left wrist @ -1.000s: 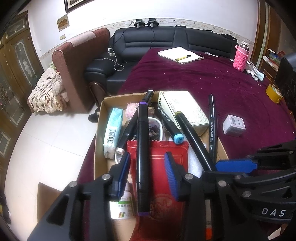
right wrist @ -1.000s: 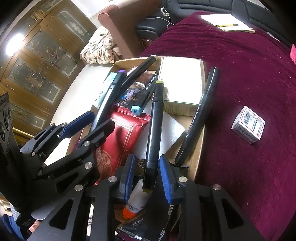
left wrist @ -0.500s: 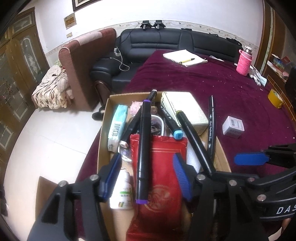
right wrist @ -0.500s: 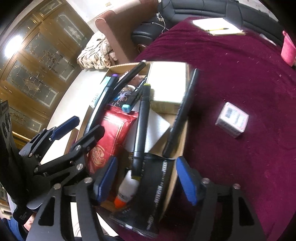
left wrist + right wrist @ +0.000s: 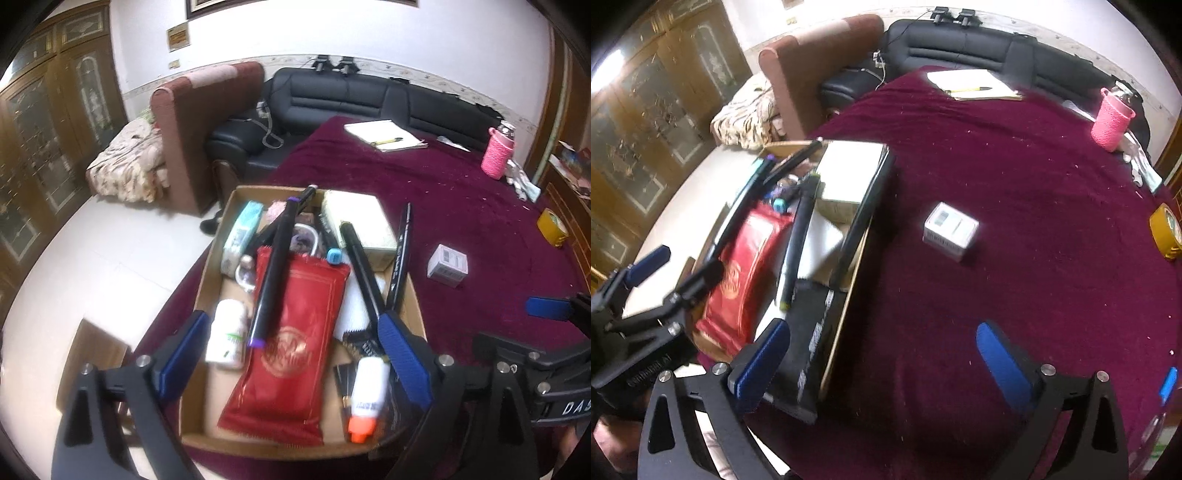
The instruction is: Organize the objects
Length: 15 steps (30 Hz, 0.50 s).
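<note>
Both markers let go into the box; grippers backing off, jaws opening, nothing between them.

Maroon tablecloth [image 5: 1015,206] carries the cardboard box [image 5: 207,280], crowded: red pouch [image 5: 295,332], purple-capped marker [image 5: 273,273] across it, yellow-capped marker [image 5: 798,240] beside. A second ago each marker sat between closed pads; now left gripper [image 5: 295,354] and right gripper [image 5: 882,354] spread wide and hang clear, higher and further back. Judgement: that pair is stowed. Small white box [image 5: 951,230] lies alone on the cloth, well apart from the box, likely next.
</note>
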Motion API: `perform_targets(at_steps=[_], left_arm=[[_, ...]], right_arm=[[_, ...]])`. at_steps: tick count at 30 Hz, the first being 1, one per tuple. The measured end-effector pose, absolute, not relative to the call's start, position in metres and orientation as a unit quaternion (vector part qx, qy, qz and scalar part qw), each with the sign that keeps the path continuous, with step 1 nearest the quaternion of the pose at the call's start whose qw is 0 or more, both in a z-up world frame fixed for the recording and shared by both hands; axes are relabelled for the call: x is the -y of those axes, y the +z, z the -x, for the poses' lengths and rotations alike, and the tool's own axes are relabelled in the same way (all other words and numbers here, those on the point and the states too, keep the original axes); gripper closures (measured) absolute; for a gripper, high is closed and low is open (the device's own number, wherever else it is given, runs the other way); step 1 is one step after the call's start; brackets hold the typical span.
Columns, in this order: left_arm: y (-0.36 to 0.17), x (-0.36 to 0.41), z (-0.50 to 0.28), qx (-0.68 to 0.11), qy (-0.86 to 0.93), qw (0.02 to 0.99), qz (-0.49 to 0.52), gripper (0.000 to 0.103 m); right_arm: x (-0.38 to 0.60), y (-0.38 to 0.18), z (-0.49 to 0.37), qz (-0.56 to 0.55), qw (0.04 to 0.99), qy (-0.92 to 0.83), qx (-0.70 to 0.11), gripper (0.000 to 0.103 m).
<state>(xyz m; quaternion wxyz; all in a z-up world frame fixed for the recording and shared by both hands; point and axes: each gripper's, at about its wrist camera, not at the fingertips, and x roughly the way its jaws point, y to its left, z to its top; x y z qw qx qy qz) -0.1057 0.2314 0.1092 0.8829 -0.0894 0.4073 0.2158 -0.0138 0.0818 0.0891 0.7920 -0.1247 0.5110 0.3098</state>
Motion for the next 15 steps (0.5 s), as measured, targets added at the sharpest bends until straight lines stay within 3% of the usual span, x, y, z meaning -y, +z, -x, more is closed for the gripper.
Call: perform_targets(at_steps=[10, 12, 15], left_arm=[[0.125, -0.221, 0.131, -0.427, 0.231, 0.869, 0.094, 0.007], [0.13, -0.224, 0.132, -0.439, 0.241, 0.86, 0.096, 0.007], [0.156, -0.224, 0.138, -0.441, 0.281, 0.85, 0.07, 0.007]], right_arm=[[-0.078, 0.092, 0.028, 0.125, 0.771, 0.331, -0.53, 0.0], [-0.073, 0.112, 0.032, 0.114, 0.795, 0.335, -0.492, 0.001], [-0.059, 0.162, 0.049, 0.098, 0.856, 0.357, -0.361, 0.0]])
